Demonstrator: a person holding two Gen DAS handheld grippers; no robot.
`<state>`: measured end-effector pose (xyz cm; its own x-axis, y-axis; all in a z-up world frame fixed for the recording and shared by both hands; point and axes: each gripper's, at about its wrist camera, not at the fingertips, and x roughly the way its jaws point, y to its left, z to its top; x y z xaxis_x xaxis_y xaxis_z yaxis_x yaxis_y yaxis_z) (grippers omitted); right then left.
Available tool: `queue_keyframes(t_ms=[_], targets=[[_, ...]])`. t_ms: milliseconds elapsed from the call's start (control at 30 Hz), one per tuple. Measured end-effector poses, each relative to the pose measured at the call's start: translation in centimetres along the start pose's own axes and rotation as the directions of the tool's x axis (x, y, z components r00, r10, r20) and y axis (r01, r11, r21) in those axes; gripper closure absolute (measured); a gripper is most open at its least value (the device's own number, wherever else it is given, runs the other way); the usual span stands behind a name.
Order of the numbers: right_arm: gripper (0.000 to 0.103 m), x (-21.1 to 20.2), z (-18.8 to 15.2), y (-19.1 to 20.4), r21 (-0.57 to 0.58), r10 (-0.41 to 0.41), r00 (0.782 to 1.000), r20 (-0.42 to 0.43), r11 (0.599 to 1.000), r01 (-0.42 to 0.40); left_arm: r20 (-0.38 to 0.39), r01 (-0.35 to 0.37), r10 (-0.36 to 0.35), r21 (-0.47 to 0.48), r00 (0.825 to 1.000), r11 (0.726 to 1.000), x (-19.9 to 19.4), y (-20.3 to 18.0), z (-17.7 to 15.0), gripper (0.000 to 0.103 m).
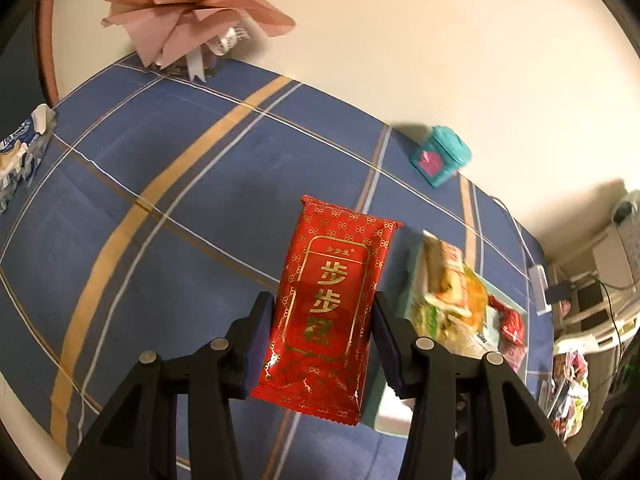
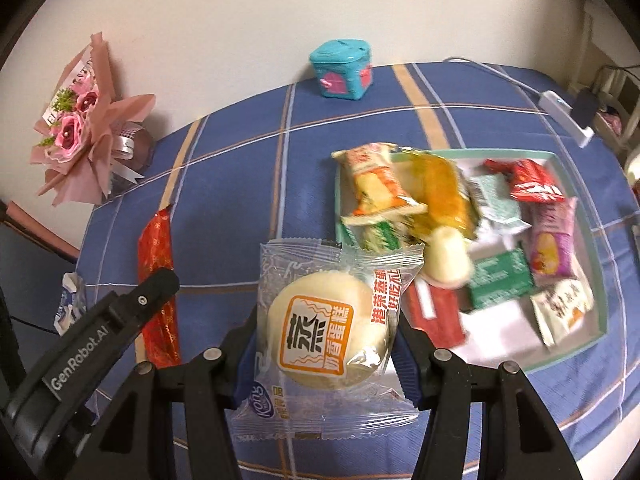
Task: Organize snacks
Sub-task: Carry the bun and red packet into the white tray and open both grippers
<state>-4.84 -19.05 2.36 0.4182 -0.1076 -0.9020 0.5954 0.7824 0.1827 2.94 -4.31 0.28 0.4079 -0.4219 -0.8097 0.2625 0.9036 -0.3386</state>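
Sitting clamped in left gripper (image 1: pixel 322 332): red snack packet (image 1: pixel 332 304)

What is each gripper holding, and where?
Left gripper: red packet, by its long side edges. Right gripper: wrapped cake, across its middle.

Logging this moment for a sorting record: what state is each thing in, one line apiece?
Left gripper: jaws shut on the red packet.
Red packet: held off the cloth.
Right gripper: jaws shut on the steamed cake.
Steamed cake: sealed, held.
Tray: lying flat, holding wrapped snacks.
Teal box: lid closed, upright.
Bouquet: wrapped, by the wall.
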Motion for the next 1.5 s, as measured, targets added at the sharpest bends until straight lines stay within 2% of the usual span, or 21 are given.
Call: queue_keyframes(t_ms=[167,400,500,733,933,1100,1500], targets=[[0.043,-0.5,-1.1,-1.9,0.028,0.013,1.0,-0.003,1.0,-0.013,-0.005,0.025,-0.025,0.071,1.0,0.997,-0.3,-2.2,-1.4,0.053],[0.043,-0.7,-0.4,-4.4,0.073,0.001,1.0,0.01,0.997,-0.002,-0.013,0.064,-0.063,0.135,0.998,0.989,-0.5,-4.8,-2.2,0.053],[0.043,-0.3,0.0,-6.0,0.105,-0.034,0.999,0.002,0.994,0.033,-0.023,0.066,-0.064,0.163,0.998,0.984,-0.2,-5.9,-2.6,0.053],[0.043,0.7,0.8,-11.5,0.22,-0.111,0.993,-0.028,0.969,0.115,-0.118,0.104,-0.077,0.241,0.99,0.965,2.4,-8.7,-4.5,0.053],[0.043,1.6,0.7,-13.7,0.266,-0.132,0.989,-0.069,0.953,0.145,-0.17,0.118,-0.065,0.326,0.983,0.938,3.9,-11.3,-6.5,0.054],[0.043,2.2,0.6,-13.9,0.263,-0.136,0.987,-0.089,0.952,0.155,-0.197,0.103,-0.04,0.322,0.98,0.941,5.0,-11.1,-6.7,0.054],[0.043,3.9,0.4,-12.8,0.21,-0.169,0.978,-0.118,0.959,0.191,-0.199,0.062,-0.01,0.257,0.98,0.964,5.7,-9.1,-5.7,0.054]])
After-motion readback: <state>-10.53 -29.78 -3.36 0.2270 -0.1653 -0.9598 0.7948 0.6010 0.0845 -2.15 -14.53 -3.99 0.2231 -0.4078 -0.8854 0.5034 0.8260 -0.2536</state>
